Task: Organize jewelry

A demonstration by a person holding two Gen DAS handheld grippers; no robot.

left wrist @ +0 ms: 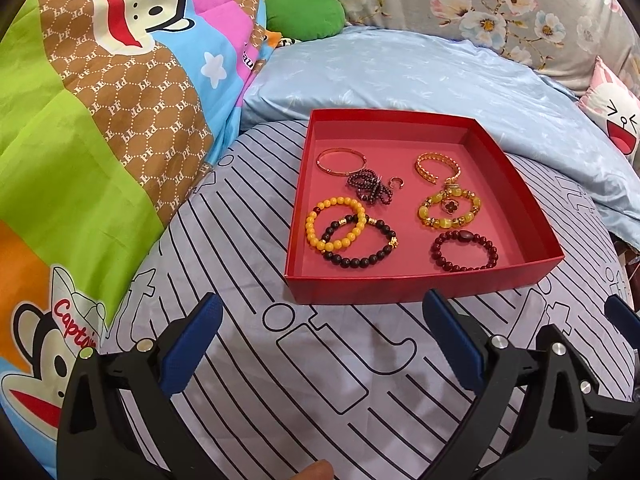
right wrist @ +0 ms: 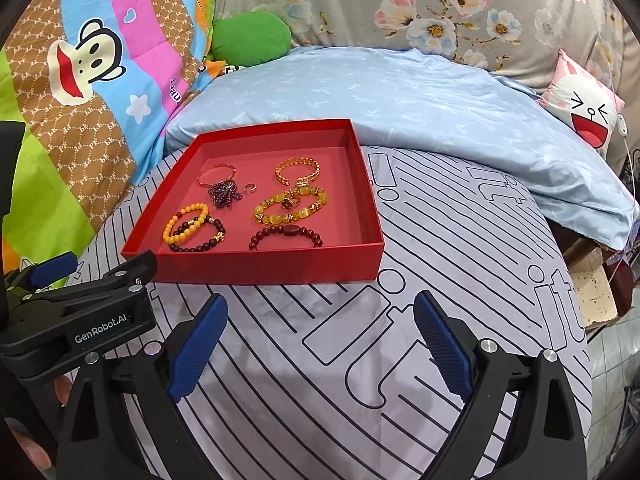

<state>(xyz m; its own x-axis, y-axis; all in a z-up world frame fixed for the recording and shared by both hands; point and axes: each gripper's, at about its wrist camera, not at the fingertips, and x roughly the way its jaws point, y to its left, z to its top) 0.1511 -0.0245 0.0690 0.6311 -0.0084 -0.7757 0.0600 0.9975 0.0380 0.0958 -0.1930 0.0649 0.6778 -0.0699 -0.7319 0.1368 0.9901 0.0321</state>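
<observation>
Red box (left wrist: 420, 286) on lavender black-lined sheet (left wrist: 320, 380); yellow bead bracelet (left wrist: 320, 236), pale blue pillow (left wrist: 440, 76)

Home bedroom, striped bed sheet (left wrist: 280, 360) beneath the jaws, blue pillow (left wrist: 420, 76), cartoon quilt (left wrist: 100, 112) and floral bedding (right wrist: 440, 4) beyond them

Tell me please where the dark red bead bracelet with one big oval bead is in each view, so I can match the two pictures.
Left wrist: the dark red bracelet lies in the near right part of the red box.
Right wrist: the same bracelet lies near the front wall of the box, about at its middle.
Shared landmark: the yellow-green bracelet with a clover charm lies just behind it.
</observation>
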